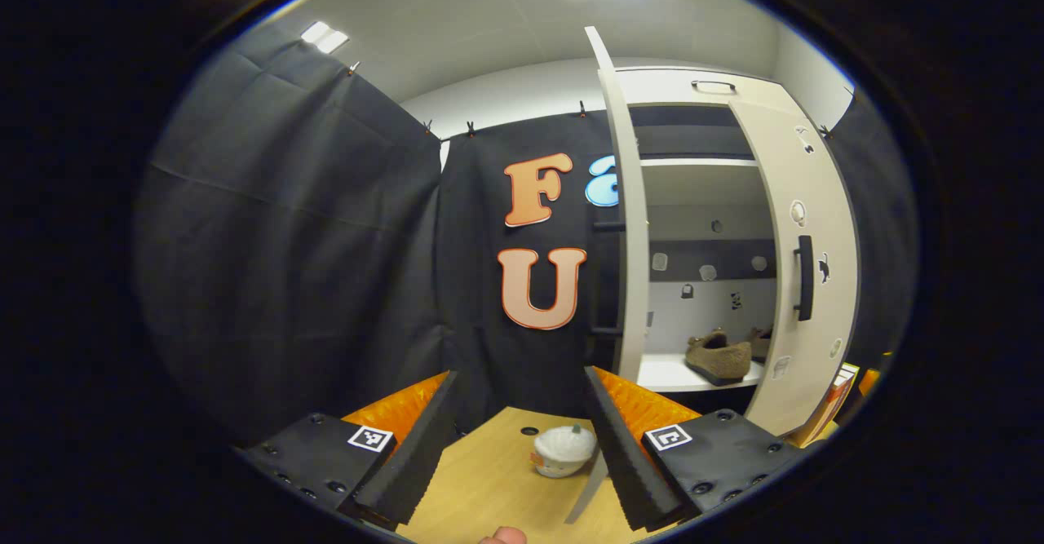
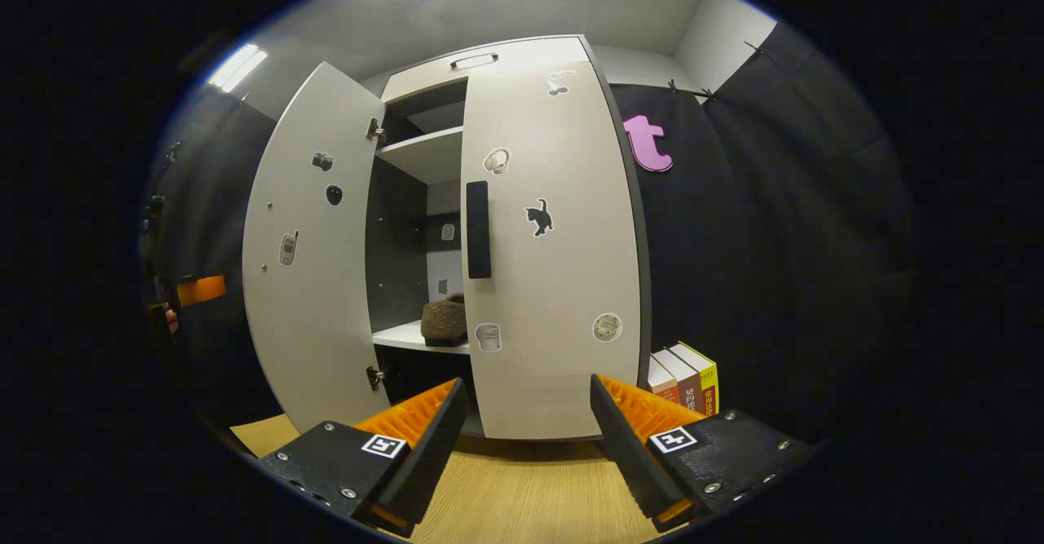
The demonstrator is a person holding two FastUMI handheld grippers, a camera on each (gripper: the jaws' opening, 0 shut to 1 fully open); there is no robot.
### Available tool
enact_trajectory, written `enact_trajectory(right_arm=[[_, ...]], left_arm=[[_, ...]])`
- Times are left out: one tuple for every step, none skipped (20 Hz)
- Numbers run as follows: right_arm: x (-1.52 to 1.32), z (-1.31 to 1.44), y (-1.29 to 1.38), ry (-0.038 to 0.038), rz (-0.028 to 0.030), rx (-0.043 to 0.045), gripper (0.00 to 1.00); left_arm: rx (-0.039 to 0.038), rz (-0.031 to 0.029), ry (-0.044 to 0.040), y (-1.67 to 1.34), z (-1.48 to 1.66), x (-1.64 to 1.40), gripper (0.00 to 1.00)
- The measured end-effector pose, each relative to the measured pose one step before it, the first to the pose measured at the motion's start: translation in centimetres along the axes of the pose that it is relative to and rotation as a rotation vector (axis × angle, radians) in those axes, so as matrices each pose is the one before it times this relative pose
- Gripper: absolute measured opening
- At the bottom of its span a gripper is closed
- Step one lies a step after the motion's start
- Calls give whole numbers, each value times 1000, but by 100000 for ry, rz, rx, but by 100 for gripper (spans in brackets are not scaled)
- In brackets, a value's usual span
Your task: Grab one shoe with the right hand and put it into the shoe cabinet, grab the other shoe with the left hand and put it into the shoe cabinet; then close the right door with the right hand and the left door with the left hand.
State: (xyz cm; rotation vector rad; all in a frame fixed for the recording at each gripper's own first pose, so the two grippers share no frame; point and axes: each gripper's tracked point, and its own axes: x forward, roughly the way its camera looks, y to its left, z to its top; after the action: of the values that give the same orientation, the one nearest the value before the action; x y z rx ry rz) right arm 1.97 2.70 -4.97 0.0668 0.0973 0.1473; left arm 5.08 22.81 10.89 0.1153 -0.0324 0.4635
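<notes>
**Desk:** Now, what stands where?

**Photographer:** Largest first — the shoe cabinet [image 2: 497, 59] rises at the far side of the wooden table [image 2: 522, 495]. Its right door [image 2: 555, 250] looks almost closed in the right gripper view; the left door [image 1: 624, 226] is swung wide, edge-on in the left gripper view. Both shoes [image 1: 718, 356] sit on the lower shelf [image 1: 677, 374], toes pointing left, so by my reading only the doors remain.

**Desk:** And the coming move?

**Photographer:** It turns on the left door: it stands just right of and beyond the left gripper [image 1: 518, 430], its long axis upright. That hand is plainly the nearer. The left gripper is level, fingers spread with nothing between them, aimed at the booth wall beside the door. The right gripper [image 2: 522, 434] faces the right door squarely — its fingers also apart and empty. A small white pot [image 1: 563, 450] sits on the table, near the left gripper's tips; books [image 2: 685, 381] stand right of the cabinet.
</notes>
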Motion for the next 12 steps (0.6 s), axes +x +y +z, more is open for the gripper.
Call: enact_trajectory(right_arm=[[-70, -92, 104, 473, 424, -34, 93], [43, 43, 64, -237, 40, 220, 93], [83, -69, 6, 38, -31, 156, 93], [24, -165, -109, 520, -332, -4, 93], [-48, -190, -194, 608, -539, -82, 93], [46, -134, -191, 439, -566, -89, 93], [34, -5, -291, 209, -775, -251, 93], [53, 13, -213, 168, -599, -291, 93], [-59, 10, -195, -159, -559, -253, 93], [54, 16, -206, 35, -598, -129, 93], [22, 25, -163, 2, -461, 117, 93], [2, 74, -119, -242, -315, 292, 93]], left_arm=[[-430, 450, -1545, 461, 935, 1224, 96], [-1012, -571, -2249, 232, 697, 1148, 96], [-937, -803, -1096, 45, 642, 1281, 94], [-182, -546, -86, 101, 179, 1125, 96], [677, -268, -1122, 121, 281, 923, 97], [824, -99, -178, -11, 49, 582, 97], [767, -438, -120, -108, -6, 502, 96], [495, -971, -393, -106, 32, 417, 96], [25, -1255, 411, -361, -128, 201, 96], [-97, -1377, 502, -308, -348, 63, 94], [-183, -1542, 477, -444, -215, -18, 94], [106, -765, 305, -298, -160, -95, 96]])
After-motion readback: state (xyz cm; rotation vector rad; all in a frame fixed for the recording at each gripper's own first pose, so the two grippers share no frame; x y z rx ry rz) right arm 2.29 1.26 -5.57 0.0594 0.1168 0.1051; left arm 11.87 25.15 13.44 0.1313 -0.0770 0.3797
